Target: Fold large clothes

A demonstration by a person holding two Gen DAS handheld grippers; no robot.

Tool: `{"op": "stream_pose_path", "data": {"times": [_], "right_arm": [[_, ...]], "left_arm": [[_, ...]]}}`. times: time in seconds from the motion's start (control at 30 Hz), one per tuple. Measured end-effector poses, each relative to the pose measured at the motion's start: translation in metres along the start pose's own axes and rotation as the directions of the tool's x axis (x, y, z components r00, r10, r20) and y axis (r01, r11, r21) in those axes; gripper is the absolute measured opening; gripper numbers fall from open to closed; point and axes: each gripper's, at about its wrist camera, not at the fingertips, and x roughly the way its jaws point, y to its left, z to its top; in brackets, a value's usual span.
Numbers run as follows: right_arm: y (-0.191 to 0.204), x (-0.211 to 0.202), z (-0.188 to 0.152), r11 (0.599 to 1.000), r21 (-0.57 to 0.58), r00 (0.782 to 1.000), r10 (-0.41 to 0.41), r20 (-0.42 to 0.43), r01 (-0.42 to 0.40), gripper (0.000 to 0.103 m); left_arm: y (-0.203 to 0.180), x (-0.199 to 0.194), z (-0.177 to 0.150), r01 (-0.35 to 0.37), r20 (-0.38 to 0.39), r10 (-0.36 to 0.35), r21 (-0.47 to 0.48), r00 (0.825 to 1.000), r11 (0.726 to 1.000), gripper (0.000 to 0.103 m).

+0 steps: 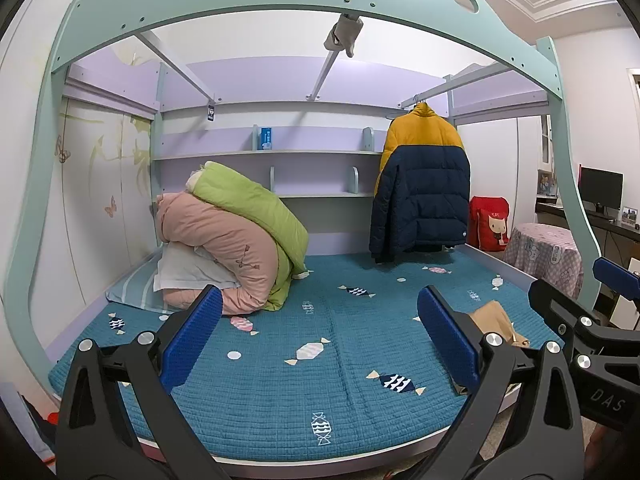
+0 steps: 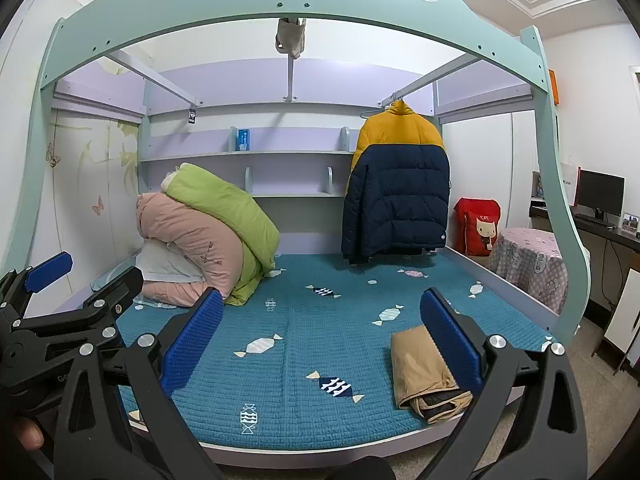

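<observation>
A yellow-and-navy quilted puffer jacket (image 2: 396,184) is seen hanging from a rail at the far right of the bed, its hem just above the teal quilted mattress cover (image 2: 304,360). A tan folded garment (image 2: 424,372) lies flat on the cover at the near right edge. The jacket is judged to be the next large item; nothing is held yet.

For the step to be done well, the jacket should be lifted off its hanger by the shoulders, one gripper to each side, and laid front-down on the bare middle of the cover, well apart from the rolled pink and green duvets (image 2: 208,240) at the far left. The padded fabric is likely to spring back, so seams rather than loose bulk should be gripped.

The left gripper (image 1: 320,344) and the right gripper (image 2: 322,344) are held side by side at the near edge of the bed, level and pointed towards the far wall. The jaws of both are spread wide, with nothing between them.
</observation>
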Motion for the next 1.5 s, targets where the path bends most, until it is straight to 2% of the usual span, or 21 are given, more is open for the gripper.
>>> {"op": "stream_pose_path", "data": {"times": [1.5], "right_arm": [[-0.0001, -0.0056, -0.0013, 1.0, 0.004, 1.0, -0.012, 0.002, 0.012, 0.095]], "left_arm": [[-0.0041, 0.0016, 0.0022, 0.008, 0.005, -0.008, 0.002, 1.0, 1.0, 0.098]]}}
